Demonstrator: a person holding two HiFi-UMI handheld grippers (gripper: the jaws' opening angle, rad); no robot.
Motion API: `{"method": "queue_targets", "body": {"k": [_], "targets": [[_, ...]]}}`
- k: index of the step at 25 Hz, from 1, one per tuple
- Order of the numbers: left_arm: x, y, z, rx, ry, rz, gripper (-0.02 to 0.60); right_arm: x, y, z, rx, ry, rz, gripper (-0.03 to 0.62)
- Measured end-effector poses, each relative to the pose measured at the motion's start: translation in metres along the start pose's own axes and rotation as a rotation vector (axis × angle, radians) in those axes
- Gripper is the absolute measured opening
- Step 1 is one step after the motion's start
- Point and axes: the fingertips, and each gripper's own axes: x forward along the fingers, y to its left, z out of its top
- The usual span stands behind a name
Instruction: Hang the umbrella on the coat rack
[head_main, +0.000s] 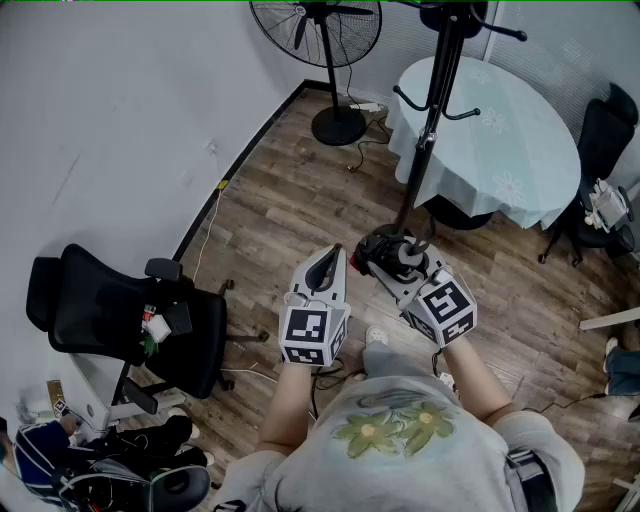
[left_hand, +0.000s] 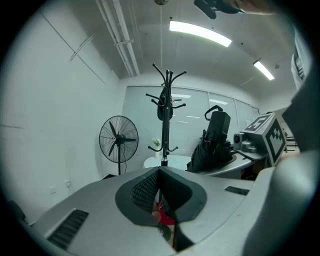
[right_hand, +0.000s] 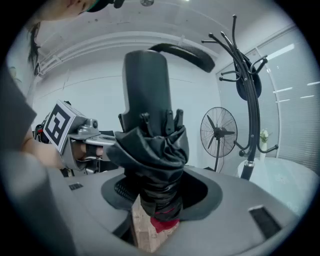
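Observation:
A folded black umbrella (head_main: 392, 254) stands upright between the jaws of my right gripper (head_main: 385, 262), which is shut on it. In the right gripper view the umbrella (right_hand: 151, 150) fills the middle, its handle end up, with the gripper (right_hand: 155, 200) clamped low on the bundled fabric. My left gripper (head_main: 330, 258) hangs beside it on the left, shut with nothing in it; its pads meet in the left gripper view (left_hand: 160, 175). The black coat rack (head_main: 438, 95) stands ahead by the table, with curved hooks (left_hand: 167, 107) free; it also shows at the right (right_hand: 248, 100).
A round table with a pale cloth (head_main: 520, 140) stands just behind the rack. A black standing fan (head_main: 322, 45) is at the back wall. A black office chair (head_main: 125, 320) sits at the left, black chairs (head_main: 603, 130) at the right. Cables run over the wooden floor (head_main: 280, 200).

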Motion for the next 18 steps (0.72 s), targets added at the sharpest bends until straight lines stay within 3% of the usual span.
{"method": "queue_targets", "body": {"k": [18], "targets": [[0.070, 0.006, 0.016, 0.029, -0.010, -0.017, 0.003, 0.023, -0.062, 0.009, 0.003, -0.018, 0.007, 0.221]]}}
